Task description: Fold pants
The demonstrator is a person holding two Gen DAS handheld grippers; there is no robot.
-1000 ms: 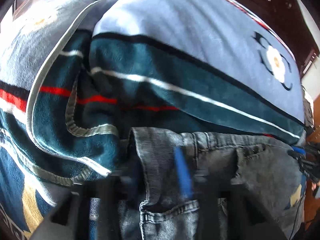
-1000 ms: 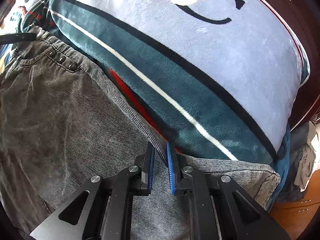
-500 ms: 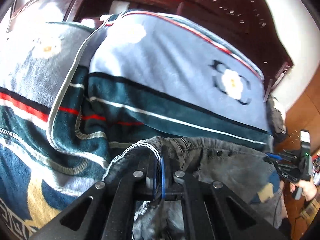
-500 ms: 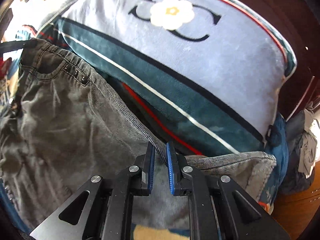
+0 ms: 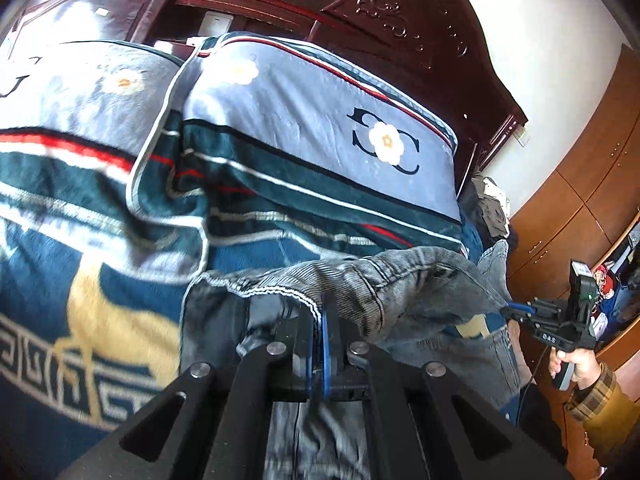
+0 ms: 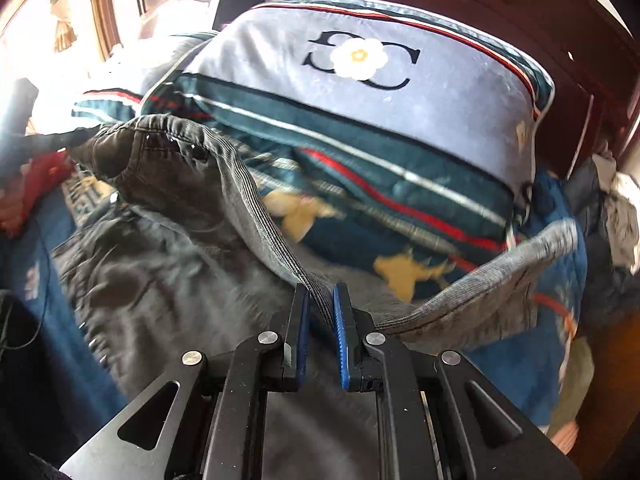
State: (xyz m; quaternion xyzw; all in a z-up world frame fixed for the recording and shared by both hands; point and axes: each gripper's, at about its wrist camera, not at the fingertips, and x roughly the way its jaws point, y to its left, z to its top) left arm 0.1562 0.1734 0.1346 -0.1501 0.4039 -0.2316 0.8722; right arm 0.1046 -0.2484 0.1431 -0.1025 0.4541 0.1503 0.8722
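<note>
nearest in the left wrist view, the left gripper (image 5: 318,344) is clenched on the ribbed waistband edge of the pants (image 5: 404,292), the blue pads pressed together with the hem pinched between them. in the right wrist view the right gripper (image 6: 320,312) is likewise clamped on the waistband, a strip of the striped band running up from between its pads. the grey corduroy pants (image 6: 168,248) hang lifted from the bed between the two grips, the waistband stretched in a sagging line and the legs trailing down toward the camera over the patterned blanket (image 5: 80,280). the right gripper shows again at the far right of the left view, held by a hand (image 5: 570,360) in a plaid cuff.

beyond the pants lies a pillow (image 6: 380,92) with a flower emblem, a second pillow (image 5: 80,96) beside it, and the dark carved headboard (image 5: 400,12) behind.

judging by this, the step in hand is the lift of the waist end, the start of a fold. the next move calls for both grips to stay firm and level with each other, keeping the band taut, then carrying it over so the waist lands squarely on the legs; uneven height would skew the fold.
</note>
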